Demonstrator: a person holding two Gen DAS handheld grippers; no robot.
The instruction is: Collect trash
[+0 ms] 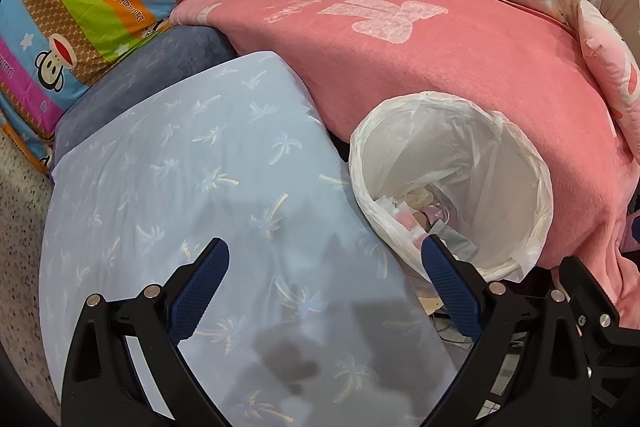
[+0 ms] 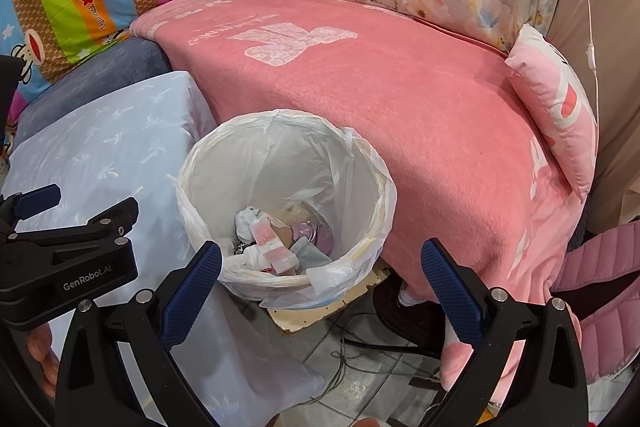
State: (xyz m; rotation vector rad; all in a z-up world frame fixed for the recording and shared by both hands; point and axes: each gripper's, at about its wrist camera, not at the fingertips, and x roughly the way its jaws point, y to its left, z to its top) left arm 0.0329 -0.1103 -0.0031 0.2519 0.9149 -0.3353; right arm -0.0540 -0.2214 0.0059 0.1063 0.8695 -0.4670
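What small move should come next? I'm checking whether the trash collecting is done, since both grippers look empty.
Probably swing a gripper away to look for more trash. Both the left gripper and right gripper are open and hold nothing, the lined bin already holds scraps, and no loose trash shows on the blue sheet or pink blanket.
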